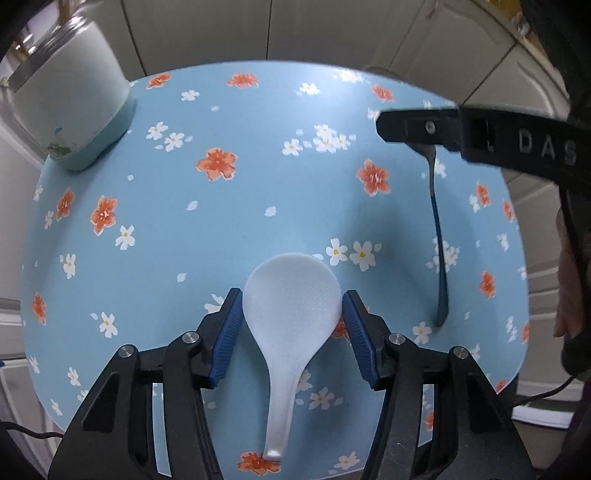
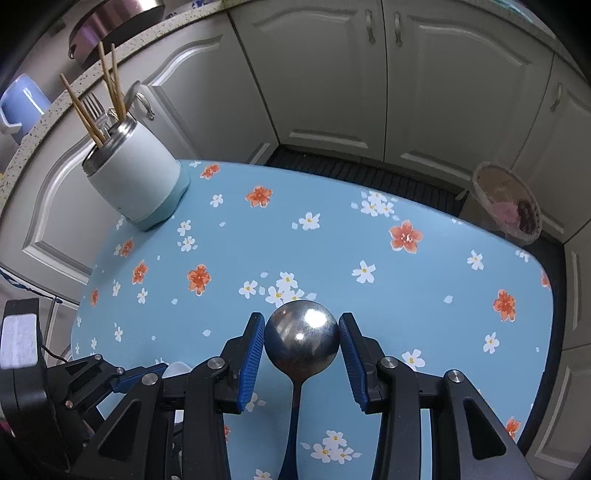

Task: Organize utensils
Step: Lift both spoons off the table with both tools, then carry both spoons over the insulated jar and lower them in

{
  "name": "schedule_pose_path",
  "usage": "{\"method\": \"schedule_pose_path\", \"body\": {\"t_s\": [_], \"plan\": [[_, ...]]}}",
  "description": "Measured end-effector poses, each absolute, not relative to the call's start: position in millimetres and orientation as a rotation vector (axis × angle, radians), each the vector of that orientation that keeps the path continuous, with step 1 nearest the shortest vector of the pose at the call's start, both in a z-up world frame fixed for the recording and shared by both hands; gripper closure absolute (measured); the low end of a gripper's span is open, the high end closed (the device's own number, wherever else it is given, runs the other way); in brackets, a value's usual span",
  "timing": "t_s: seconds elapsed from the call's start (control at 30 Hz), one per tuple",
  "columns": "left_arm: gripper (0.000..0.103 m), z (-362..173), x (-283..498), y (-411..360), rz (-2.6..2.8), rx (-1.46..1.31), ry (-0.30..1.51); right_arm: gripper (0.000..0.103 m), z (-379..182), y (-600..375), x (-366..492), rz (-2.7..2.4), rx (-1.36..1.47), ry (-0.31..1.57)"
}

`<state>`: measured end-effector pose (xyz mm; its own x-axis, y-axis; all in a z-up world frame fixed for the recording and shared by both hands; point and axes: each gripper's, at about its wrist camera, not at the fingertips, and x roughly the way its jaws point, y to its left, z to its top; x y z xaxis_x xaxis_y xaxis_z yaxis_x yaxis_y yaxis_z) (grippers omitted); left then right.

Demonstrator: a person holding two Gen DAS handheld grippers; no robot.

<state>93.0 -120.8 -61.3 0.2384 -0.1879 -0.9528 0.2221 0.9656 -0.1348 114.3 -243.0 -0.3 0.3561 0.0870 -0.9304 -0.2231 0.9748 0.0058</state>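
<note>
A white rice paddle (image 1: 291, 302) lies on the blue flowered table (image 1: 258, 206), its handle pointing toward the camera. My left gripper (image 1: 292, 302) is shut on it, a blue pad against each side of its round head. My right gripper (image 2: 302, 339) is shut on the bowl of a metal spoon (image 2: 301, 339) with a dark blue handle. In the left wrist view that spoon (image 1: 437, 240) hangs upright under one of the right gripper's fingers (image 1: 417, 127), its handle tip at the tabletop. A white utensil holder (image 2: 136, 181) with chopsticks and a fork stands at the table's far left corner.
The holder (image 1: 70, 107) sits close to the table edge. White cabinet doors (image 2: 332, 74) ring the table. A lined bin (image 2: 506, 206) stands on the floor beyond the right edge. A pot (image 2: 110, 22) and a blue mug (image 2: 22, 99) rest on the counter behind.
</note>
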Motion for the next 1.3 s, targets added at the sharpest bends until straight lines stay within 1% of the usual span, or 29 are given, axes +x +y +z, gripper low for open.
{"method": "schedule_pose_path", "body": {"t_s": [0.5, 0.87, 1.3], "plan": [[0.049, -7, 71, -61, -0.29, -0.133, 1.154, 0.063, 42, -220, 84, 0.255, -0.16, 1.054], [0.049, 22, 76, -37, -0.268, -0.187, 1.081, 0.063, 60, -207, 69, 0.271, -0.182, 0.99], [0.049, 61, 92, 2, -0.215, -0.261, 0.984, 0.063, 95, -181, 87, 0.313, -0.189, 0.924]]}}
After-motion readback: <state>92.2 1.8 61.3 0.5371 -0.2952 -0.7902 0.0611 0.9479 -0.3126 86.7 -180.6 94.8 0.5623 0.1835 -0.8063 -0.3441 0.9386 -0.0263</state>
